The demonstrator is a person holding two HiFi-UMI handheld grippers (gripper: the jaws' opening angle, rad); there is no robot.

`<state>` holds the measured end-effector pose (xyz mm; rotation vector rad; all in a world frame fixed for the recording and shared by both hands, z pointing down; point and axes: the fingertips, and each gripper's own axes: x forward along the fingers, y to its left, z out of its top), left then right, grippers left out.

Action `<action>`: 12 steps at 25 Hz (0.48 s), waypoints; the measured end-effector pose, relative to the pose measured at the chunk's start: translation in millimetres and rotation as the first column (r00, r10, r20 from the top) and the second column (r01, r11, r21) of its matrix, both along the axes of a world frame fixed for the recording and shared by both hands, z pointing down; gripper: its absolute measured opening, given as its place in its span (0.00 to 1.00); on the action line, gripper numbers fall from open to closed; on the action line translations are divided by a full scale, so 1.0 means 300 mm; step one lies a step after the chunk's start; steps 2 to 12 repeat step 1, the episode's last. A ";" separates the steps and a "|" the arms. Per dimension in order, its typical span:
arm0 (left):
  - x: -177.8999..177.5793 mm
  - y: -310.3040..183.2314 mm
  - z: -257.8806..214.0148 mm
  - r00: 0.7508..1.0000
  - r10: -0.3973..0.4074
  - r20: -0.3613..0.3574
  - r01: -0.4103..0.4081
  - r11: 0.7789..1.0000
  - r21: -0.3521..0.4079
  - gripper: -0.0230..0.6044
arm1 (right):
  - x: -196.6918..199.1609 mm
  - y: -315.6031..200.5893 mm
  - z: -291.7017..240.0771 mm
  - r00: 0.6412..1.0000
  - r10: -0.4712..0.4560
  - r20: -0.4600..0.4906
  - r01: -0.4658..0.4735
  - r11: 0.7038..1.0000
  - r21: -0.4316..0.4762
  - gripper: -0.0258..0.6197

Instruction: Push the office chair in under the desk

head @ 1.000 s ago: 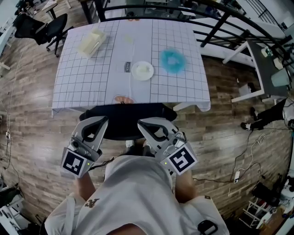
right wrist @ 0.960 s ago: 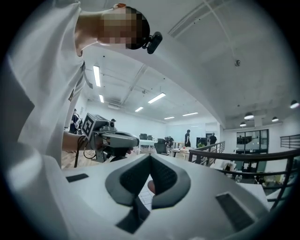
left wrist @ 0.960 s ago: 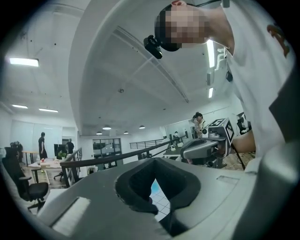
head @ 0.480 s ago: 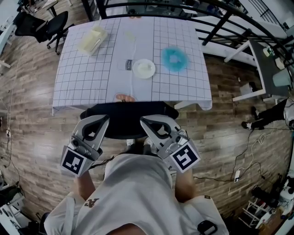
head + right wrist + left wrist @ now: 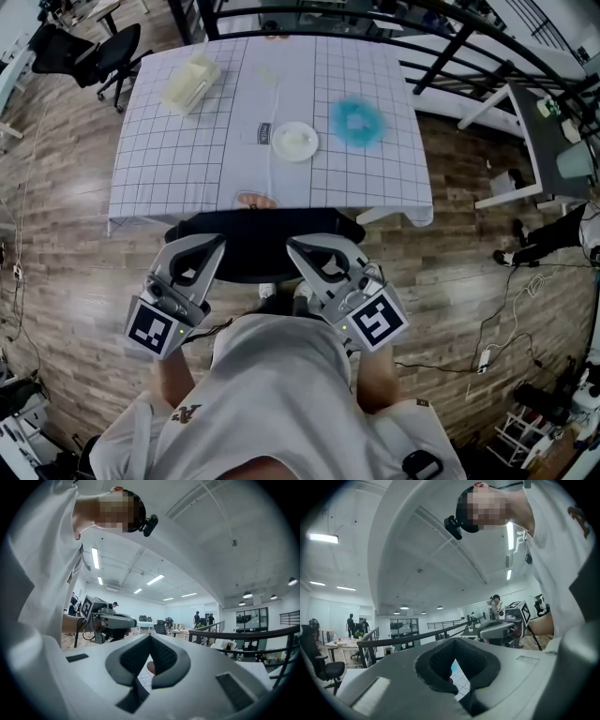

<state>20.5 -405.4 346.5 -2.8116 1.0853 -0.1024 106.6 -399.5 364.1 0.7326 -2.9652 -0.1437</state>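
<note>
**Office chair drawn up to the desk, both grippers closed at its backrest**

A brown wood-plank floor fills most of the head view. In the upper middle stands the desk, covered by a white cloth with a dark grid that hangs over its near edge. A black metal railing runs across the top and down the upper right. The person's white shirt takes up the bottom centre.

The black office chair sits at centre frame. Its curved backrest lies right along the desk's near edge, just below the hanging cloth, and the seat is hidden from view. A second black office chair stands well apart in the upper left corner.

The left gripper reaches up from lower left and the right gripper from lower right. Their tips lie over the backrest, one towards each end; actual contact cannot be confirmed from above. In each gripper view the jaws are pressed together with nothing between them, and only a sliver of gridded cloth shows past the pads.

On the desk, a cream-coloured box-shaped container lies at the upper left, a fluffy light-blue ring right of centre, and a round white plate just left of it.
</note>
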 end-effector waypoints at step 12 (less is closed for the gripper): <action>0.002 0.000 -0.001 1.000 0.000 0.001 0.000 1.000 0.001 0.04 | 0.002 0.000 0.001 1.000 0.001 0.001 -0.001 1.000 -0.004 0.04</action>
